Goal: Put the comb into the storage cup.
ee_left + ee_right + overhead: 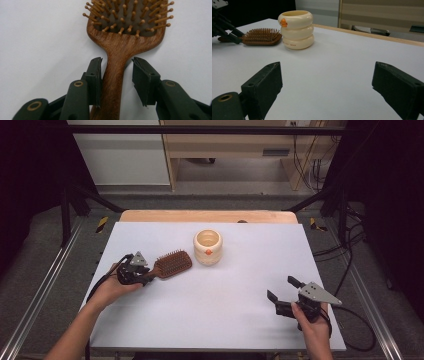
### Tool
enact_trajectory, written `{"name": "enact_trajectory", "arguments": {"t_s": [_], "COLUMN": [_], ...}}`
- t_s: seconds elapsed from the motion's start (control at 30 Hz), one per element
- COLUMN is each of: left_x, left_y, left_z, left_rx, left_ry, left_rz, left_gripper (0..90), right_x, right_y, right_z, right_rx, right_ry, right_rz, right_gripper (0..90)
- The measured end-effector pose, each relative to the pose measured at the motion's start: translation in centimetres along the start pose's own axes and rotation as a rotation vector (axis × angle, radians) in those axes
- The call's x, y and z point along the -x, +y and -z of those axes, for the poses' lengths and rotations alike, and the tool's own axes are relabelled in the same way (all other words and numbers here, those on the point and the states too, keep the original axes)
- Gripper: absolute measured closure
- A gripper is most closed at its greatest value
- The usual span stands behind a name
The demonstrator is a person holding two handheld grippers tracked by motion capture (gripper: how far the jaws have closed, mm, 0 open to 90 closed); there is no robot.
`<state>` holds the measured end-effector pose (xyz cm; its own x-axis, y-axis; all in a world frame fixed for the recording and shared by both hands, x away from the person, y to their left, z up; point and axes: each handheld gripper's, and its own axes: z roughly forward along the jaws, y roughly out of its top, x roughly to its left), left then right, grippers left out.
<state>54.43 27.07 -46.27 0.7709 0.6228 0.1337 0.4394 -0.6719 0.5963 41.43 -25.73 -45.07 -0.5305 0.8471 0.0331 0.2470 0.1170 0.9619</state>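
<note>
Left gripper view: the left gripper, jaws parted, straddles the hairbrush handle at the table's left, handle running straight ahead to the bristled head. Right gripper waits spread wide, well apart.

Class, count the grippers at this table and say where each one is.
2. The left gripper is at the table's left, its jaws either side of the hairbrush handle. The right gripper is near the front right, open over bare tabletop, away from the cup.
</note>
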Motion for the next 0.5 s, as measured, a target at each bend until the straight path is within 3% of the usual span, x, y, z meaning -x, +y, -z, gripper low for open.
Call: {"name": "enact_trajectory", "arguments": {"t_s": [0.27, 0.5], "left_x": [0.40, 0.34], "left_y": [0.13, 0.53], "left_z": [0.13, -0.22], "left_rx": [-0.016, -0.021], "left_ry": [-0.028, -0.035], "left_rz": [-0.005, 0.026], "left_gripper": [62.1, 61.2], "right_x": [-0.02, 0.01], "right_y": [-0.03, -0.06], "right_z": [-0.03, -0.09], "right_rx": [-0.003, -0.006], "right_ry": [0.000, 0.002], "right_rz": [-0.003, -0.006], "right_gripper": [9.7, 9.6]}}
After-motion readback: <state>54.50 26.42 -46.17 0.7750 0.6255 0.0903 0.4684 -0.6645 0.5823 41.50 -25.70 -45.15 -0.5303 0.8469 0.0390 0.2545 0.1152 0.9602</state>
